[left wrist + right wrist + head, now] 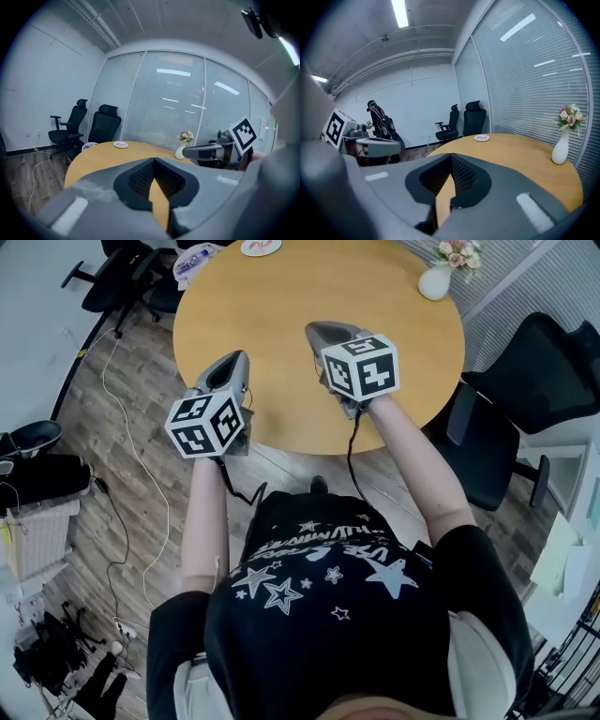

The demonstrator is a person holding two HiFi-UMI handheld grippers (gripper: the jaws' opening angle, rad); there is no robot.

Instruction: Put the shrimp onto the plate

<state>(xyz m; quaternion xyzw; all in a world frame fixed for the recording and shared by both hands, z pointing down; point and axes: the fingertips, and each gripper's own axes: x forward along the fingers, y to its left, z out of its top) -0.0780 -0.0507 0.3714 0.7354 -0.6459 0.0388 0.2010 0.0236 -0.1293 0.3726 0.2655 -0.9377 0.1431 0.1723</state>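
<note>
A small white plate (261, 247) with red-orange marks on it lies at the far edge of the round wooden table (281, 306); it also shows in the left gripper view (120, 145) and the right gripper view (481, 138). Whether the red is a shrimp I cannot tell. My left gripper (234, 362) hovers at the table's near left edge, jaws shut and empty (154, 161). My right gripper (323, 331) is held over the near part of the table, also shut with nothing in it (451, 157). Both are far from the plate.
A second dish (192, 261) with a blue pattern sits at the far left edge. A white vase with flowers (436, 279) stands at the far right. Black office chairs stand beyond the table (122, 277) and at its right (525, 399). Cables run over the floor on the left.
</note>
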